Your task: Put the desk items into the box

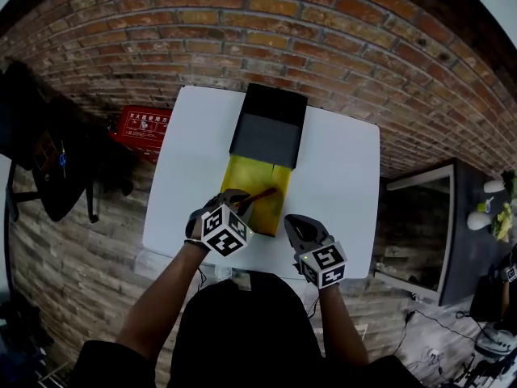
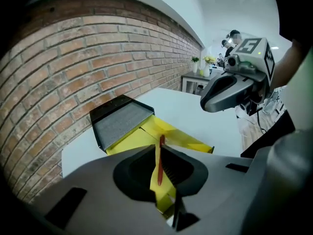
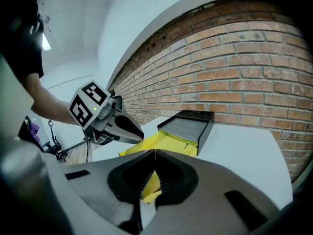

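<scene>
Red and slim, the pen [image 2: 159, 163] is pinched between the closed jaws of our left gripper [image 2: 160, 150], its tip reaching out over the near end of the yellow box [image 1: 252, 176] on the white table [image 1: 339, 176]. The black lid [image 1: 269, 125] lies open at the far end. Our right gripper [image 3: 154, 153] hangs just right of the box, its jaws together on nothing. We judge the pen light, stiff and smooth, so it may pivot; a mid-barrel hold would suit it best.

White table [image 1: 343, 168] beside brick wall [image 1: 323, 31]; yellow box [image 1: 242, 180] at centre, black lid [image 1: 269, 128] touching its far end
</scene>
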### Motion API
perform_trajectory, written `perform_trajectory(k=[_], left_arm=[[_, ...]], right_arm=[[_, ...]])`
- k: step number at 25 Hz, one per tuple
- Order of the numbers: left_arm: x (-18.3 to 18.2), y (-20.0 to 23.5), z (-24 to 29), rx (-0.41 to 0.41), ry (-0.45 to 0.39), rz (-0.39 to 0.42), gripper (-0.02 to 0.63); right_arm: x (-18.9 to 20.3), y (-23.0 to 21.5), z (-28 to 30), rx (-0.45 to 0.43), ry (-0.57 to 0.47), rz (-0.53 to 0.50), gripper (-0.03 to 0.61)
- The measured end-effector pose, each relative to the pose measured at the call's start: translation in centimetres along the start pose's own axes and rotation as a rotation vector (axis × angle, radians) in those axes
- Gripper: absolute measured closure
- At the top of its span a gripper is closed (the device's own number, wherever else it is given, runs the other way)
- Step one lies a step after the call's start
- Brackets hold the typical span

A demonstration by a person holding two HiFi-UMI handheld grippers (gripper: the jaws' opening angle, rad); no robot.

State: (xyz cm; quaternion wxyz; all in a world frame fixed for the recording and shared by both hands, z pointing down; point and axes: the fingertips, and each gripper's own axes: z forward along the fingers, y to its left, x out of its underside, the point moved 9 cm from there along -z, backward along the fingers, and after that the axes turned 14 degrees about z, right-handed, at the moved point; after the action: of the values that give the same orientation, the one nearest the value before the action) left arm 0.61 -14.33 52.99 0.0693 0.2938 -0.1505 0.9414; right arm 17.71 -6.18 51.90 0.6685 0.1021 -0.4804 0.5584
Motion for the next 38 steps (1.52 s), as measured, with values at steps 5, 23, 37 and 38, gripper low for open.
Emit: perform_trajectory(k=[5,23,37,38], left_arm=[[1.0,-1.4,-3.8,-0.006,-0.06,-0.037,0.594],[5.3,-5.3,-13.6,-0.107,-0.305,-0.261,0.6],[3.9,-7.3,-15.7,-0.19,-0.42,-0.4,0.6],[3.9,-7.4,-15.7,-0.194,-0.42,-0.403,0.6]], right_arm=[[0.7,2.4,-1.4,0.031,-0.042,0.009,0.557],[2.7,9.7,-8.1,0.095,-0.232,0.083,0.557],[1.7,8.1,-10.3,0.03,-0.23,0.03,0.557],[1.6,8.0,-10.4,0.029,-0.23,0.026,0.557]])
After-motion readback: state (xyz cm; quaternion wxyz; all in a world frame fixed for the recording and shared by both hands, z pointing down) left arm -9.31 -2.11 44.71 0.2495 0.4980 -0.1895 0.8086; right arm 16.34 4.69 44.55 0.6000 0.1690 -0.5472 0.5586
